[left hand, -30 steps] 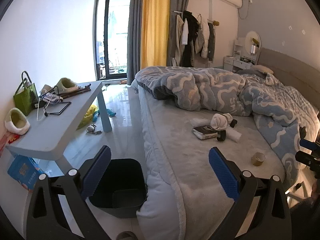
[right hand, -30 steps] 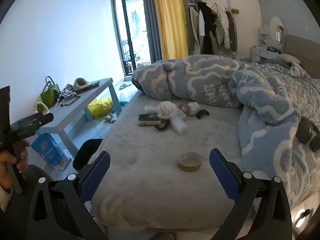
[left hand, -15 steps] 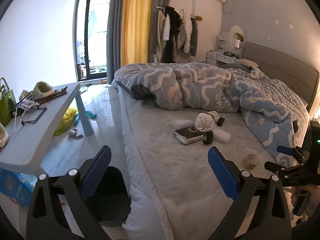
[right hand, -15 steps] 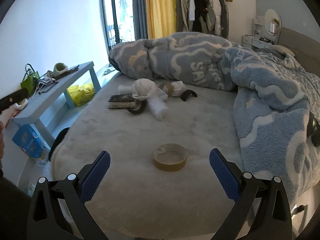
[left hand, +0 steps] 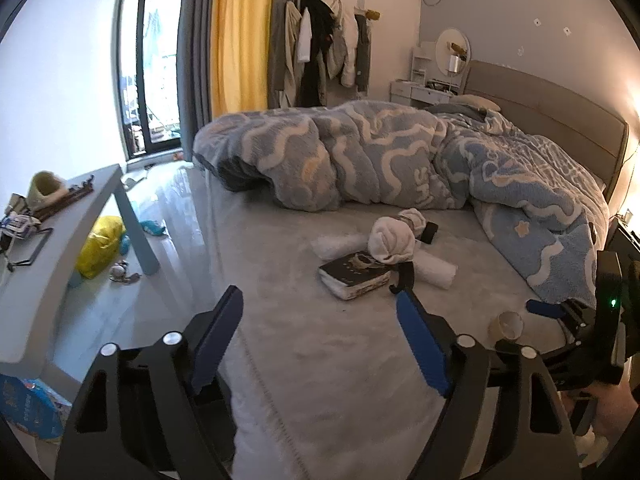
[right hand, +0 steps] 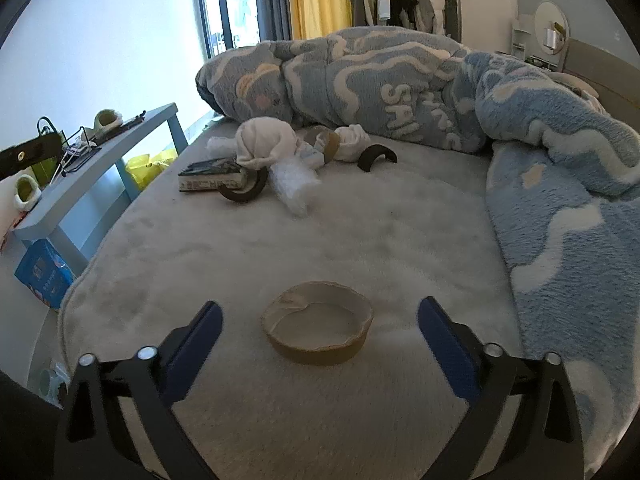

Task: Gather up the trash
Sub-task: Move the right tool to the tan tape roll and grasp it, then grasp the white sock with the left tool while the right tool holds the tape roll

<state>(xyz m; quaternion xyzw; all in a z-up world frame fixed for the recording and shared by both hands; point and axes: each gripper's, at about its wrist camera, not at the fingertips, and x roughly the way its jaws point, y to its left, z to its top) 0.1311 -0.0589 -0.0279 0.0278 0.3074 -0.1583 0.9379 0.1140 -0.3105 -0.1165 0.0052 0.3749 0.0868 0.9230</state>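
Note:
An empty brown cardboard tape ring (right hand: 318,334) lies flat on the grey bed cover (right hand: 360,232), just ahead of my open, empty right gripper (right hand: 320,344), roughly between its fingers. It also shows in the left wrist view (left hand: 506,325) by the bed's near edge. My left gripper (left hand: 320,344) is open and empty over the bed's left part. Further back lie a dark book (right hand: 210,174), a black tape roll (right hand: 244,188), a white sock bundle (right hand: 264,142), a bubble-wrap roll (right hand: 294,188) and a black curved piece (right hand: 376,157).
A rumpled blue patterned duvet (right hand: 400,80) covers the far and right side of the bed. A light blue side table (left hand: 44,264) with clutter stands left of the bed. A yellow bag (left hand: 98,246) and a blue box (right hand: 44,276) lie on the floor.
Both grippers have moved in over the bed. The tape ring is now larger and closer between the right fingers. The dark bin has dropped out of the left view.

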